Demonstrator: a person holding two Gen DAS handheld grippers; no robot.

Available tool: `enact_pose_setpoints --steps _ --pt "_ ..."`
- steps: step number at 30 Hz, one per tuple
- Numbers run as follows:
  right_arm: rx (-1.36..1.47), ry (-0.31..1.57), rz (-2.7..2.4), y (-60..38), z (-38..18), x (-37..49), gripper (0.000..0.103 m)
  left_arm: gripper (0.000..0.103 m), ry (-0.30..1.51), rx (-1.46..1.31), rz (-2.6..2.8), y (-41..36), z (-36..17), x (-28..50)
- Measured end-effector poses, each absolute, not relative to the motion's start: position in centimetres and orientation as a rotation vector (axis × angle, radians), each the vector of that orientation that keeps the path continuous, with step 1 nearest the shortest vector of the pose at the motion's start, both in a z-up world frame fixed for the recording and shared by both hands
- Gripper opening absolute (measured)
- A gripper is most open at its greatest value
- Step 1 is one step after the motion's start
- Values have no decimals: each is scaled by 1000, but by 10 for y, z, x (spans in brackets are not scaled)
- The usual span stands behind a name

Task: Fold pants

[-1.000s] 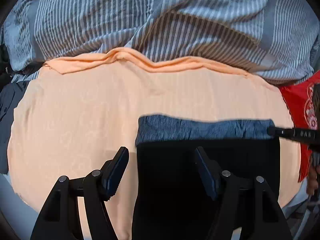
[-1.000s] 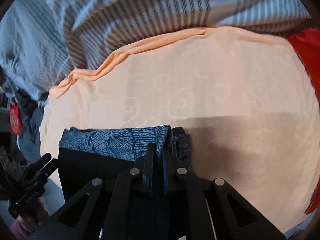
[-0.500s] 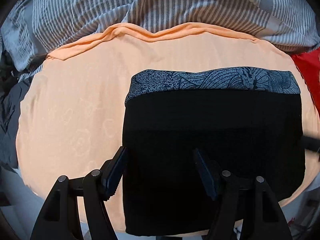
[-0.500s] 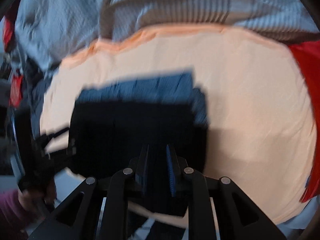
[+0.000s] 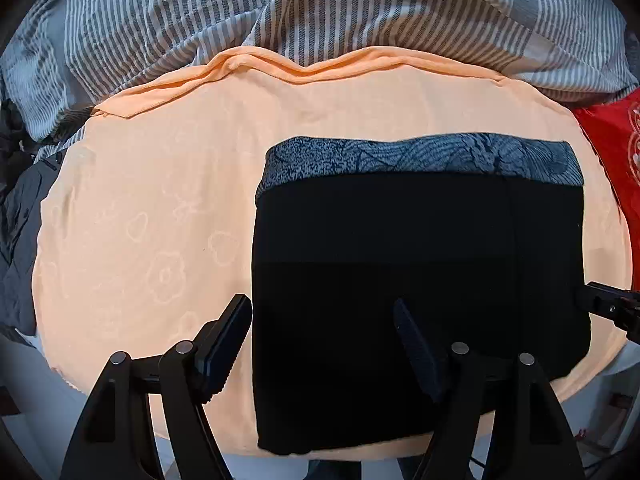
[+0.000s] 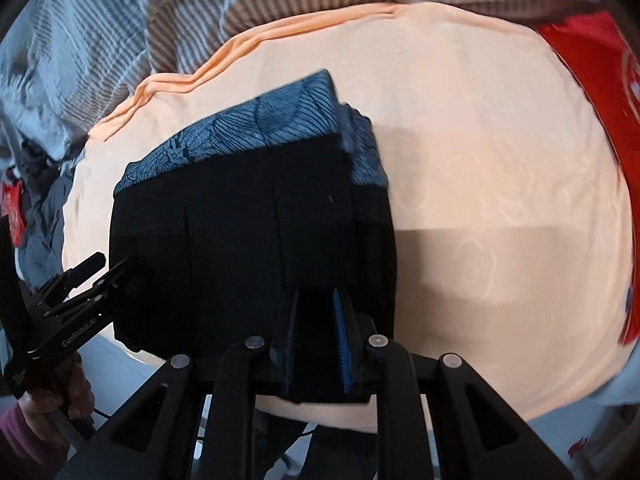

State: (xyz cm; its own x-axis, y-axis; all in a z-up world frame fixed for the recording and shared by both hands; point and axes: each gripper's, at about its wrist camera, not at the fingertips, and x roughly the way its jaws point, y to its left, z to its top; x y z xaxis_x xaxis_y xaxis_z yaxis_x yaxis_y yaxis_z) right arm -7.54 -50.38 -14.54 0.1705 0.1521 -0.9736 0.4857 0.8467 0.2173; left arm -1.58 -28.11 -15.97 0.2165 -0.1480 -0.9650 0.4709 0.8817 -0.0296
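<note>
Bedding fills both views: a striped duvet (image 5: 360,4) bunched at the far side, beyond both tongs, and nearer, an orange sheet (image 5: 140,200) spread flat as the working surface. A red cloth (image 5: 612,140) lies off to the right of the sheet.

On the sheet, directly ahead of the left gripper (image 5: 320,344) and just under it, lie the pants (image 5: 400,260), already folded into a squat black rectangle. The patterned blue-grey waistband (image 5: 420,156) forms the far edge, away from the tongs; the long axis runs left to right across the left wrist view. The near edge reaches the front of the sheet.

The left gripper hovers with its jaws spread wide and nothing between them. Its left finger sits just off the pants' left edge; its right finger is over the black cloth.

The right gripper (image 6: 316,340) is at the pants' right near corner. Its jaws stand close together with a narrow gap, and dark cloth fills the space around them, so I cannot tell whether it grips the fabric or merely rests there.

Judging by this, the fold looks nearly finished. Any further fold would likely run across the long axis, and the left gripper, over the left edge, is nearer to take that side.
</note>
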Motion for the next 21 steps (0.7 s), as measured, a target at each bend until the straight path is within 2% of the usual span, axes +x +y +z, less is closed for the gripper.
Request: enact_pose_setpoints --steps 4,5,13,16,21 --pt "557 1403 -276 -488 -137 -86 47 75 1299 299 -449 -276 -156 -24" --pt "560 1406 -281 -483 -136 -89 49 75 1302 304 -453 -276 -156 -26" --pt "536 1466 -326 -460 -143 -107 53 75 1346 347 -484 -268 -161 -45" --pt "524 1523 -356 -459 -160 -111 62 75 1363 351 -491 -263 -163 -51" --pt "497 1543 -394 -457 -165 -118 62 75 1367 355 -510 -258 -159 -58"
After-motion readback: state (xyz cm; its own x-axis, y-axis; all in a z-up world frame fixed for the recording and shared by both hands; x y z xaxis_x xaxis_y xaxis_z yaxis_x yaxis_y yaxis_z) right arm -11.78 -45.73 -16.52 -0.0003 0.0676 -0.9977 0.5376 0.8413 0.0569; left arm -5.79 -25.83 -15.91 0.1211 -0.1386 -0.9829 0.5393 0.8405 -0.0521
